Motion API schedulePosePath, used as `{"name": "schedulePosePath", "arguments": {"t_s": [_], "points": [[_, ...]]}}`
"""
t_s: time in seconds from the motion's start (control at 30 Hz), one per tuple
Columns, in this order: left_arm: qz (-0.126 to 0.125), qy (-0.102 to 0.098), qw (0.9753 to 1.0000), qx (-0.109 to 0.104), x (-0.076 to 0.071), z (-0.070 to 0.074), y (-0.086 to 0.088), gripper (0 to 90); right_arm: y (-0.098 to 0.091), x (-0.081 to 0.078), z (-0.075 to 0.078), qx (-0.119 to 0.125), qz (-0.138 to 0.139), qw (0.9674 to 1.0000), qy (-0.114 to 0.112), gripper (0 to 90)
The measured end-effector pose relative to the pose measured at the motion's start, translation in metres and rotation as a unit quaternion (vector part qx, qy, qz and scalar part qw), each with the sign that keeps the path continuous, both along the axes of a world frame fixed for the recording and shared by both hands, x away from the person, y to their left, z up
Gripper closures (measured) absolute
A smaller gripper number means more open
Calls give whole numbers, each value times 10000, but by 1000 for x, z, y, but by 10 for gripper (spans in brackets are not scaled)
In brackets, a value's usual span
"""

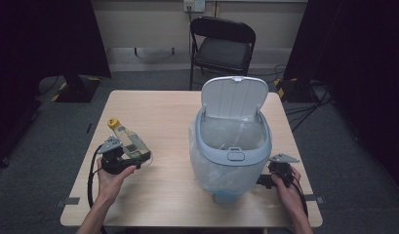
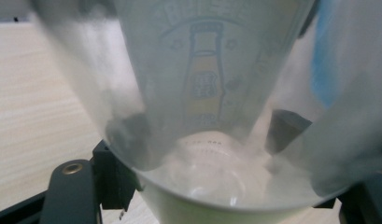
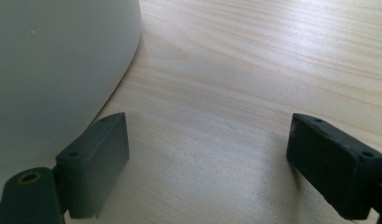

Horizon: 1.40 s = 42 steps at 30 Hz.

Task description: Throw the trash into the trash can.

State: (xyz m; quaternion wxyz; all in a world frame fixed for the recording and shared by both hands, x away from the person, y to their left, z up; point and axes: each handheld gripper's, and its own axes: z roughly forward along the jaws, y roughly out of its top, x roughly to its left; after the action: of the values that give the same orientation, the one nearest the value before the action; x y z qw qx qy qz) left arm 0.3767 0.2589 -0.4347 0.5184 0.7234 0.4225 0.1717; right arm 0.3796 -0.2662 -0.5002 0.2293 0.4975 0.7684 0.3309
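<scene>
A clear plastic bottle with a yellow cap is lifted off the table at the left, tilted with the cap pointing away from me. My left gripper is shut on its lower body. In the left gripper view the bottle with its label sits close up between the jaws of the left gripper. A pale blue bin lined with a clear bag stands right of centre with its lid up. My right gripper rests open on the table beside the bin's base, nothing between its jaws.
The wooden table has bare room between the bottle and the bin. A black folding chair stands behind the far edge. Dark curtains hang at both sides.
</scene>
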Motion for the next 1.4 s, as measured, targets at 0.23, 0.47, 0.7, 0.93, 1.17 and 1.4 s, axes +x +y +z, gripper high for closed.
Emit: {"name": "schedulePosePath", "arguments": {"t_s": [0.23,0.47,0.7,0.93,1.17,1.4], "points": [[-37,-253,9997,-47,-9,14,-2,280,0,0,0,0,0,10000,2,122],[-151,-455,9988,-111,-12,27,-5,280,0,0,0,-1,1,10000,0,122],[-211,-649,9975,-177,-20,45,-9,280,0,0,0,-1,0,10000,0,122],[-185,-831,9961,-211,-26,59,-8,280,0,0,0,-1,2,10000,0,122],[-414,-1107,9926,-289,-24,84,-14,280,0,0,0,-1,0,10000,0,122],[-541,-1466,9865,-492,-26,116,-23,280,0,0,0,-1,1,10000,0,122]]}}
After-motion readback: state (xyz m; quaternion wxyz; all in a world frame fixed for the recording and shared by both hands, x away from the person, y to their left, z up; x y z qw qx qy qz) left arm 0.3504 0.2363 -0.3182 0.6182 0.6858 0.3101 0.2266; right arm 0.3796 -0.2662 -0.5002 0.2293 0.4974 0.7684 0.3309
